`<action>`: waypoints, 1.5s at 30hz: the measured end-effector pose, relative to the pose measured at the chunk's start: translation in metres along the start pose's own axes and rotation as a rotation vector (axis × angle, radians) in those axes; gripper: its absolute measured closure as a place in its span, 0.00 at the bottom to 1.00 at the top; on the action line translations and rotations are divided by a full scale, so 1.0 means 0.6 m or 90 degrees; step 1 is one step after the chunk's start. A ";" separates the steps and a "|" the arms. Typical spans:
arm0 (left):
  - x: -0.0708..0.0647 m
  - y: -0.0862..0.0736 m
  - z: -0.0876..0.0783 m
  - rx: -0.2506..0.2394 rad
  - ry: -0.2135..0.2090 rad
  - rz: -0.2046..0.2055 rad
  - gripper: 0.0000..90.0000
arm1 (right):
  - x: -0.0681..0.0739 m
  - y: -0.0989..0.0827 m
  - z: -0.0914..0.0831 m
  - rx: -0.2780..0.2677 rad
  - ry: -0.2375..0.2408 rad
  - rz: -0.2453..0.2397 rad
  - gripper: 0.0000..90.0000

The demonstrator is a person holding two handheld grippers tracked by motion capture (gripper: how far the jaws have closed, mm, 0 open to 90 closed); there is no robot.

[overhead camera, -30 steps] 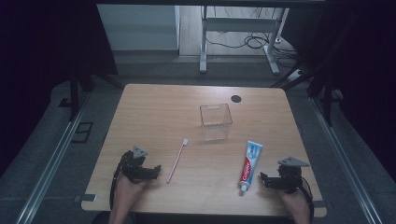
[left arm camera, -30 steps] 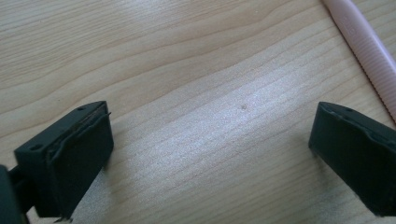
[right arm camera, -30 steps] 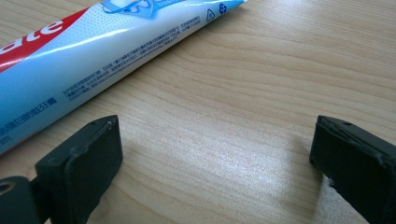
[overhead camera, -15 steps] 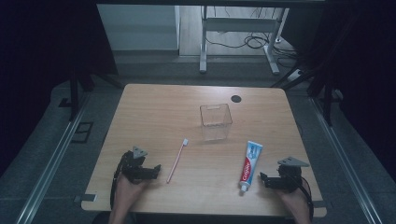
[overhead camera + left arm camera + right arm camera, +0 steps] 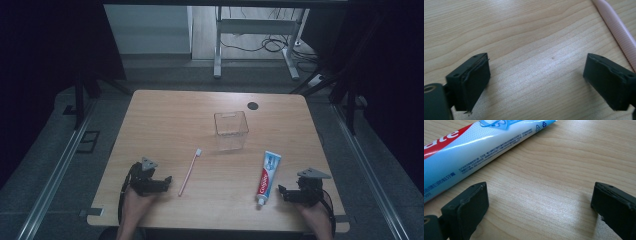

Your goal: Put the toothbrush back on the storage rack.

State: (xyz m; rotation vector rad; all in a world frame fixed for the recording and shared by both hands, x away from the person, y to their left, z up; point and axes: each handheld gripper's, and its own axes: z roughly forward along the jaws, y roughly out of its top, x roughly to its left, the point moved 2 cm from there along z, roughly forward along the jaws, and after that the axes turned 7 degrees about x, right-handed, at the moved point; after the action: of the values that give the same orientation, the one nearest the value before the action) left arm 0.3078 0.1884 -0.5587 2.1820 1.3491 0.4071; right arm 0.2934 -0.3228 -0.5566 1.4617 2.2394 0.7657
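Note:
A pink toothbrush [image 5: 189, 172] lies on the wooden table [image 5: 165, 120], just right of my left gripper [image 5: 166, 181]. In the left gripper view its ribbed handle [image 5: 616, 27] runs past the right jaw. The left gripper [image 5: 536, 62] is open; its jaws have just been closing a little, with only bare wood between them. A blue, white and red toothpaste tube [image 5: 267, 177] lies left of my right gripper [image 5: 281, 193]. Up close the tube [image 5: 474, 147] rests beside the left jaw of the open right gripper [image 5: 539, 187], outside the gap.
A clear square plastic box [image 5: 231, 131] stands upright past the toothbrush and tube, near the table's middle. A small black round mark [image 5: 253, 105] sits at the far edge. Dark floor and metal rails surround the table.

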 end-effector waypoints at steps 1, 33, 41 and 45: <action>-0.001 0.001 -0.001 0.001 -0.001 0.002 0.16 | 0.000 0.000 0.000 0.000 0.000 0.000 0.01; -0.086 0.043 -0.031 -0.002 -0.126 0.088 1.00 | 0.000 0.000 0.000 -0.001 0.000 0.001 0.01; -0.124 0.048 -0.015 0.020 -0.149 0.127 0.99 | 0.000 0.000 0.000 -0.001 0.000 0.000 0.01; -0.131 0.047 -0.007 0.036 -0.142 0.137 0.99 | 0.000 0.000 0.000 -0.001 0.001 0.000 0.01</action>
State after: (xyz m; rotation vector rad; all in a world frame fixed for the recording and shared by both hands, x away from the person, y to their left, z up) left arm 0.2906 0.1096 -0.5371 2.3491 1.0216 0.1979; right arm 0.2935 -0.3227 -0.5567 1.4603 2.2396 0.7677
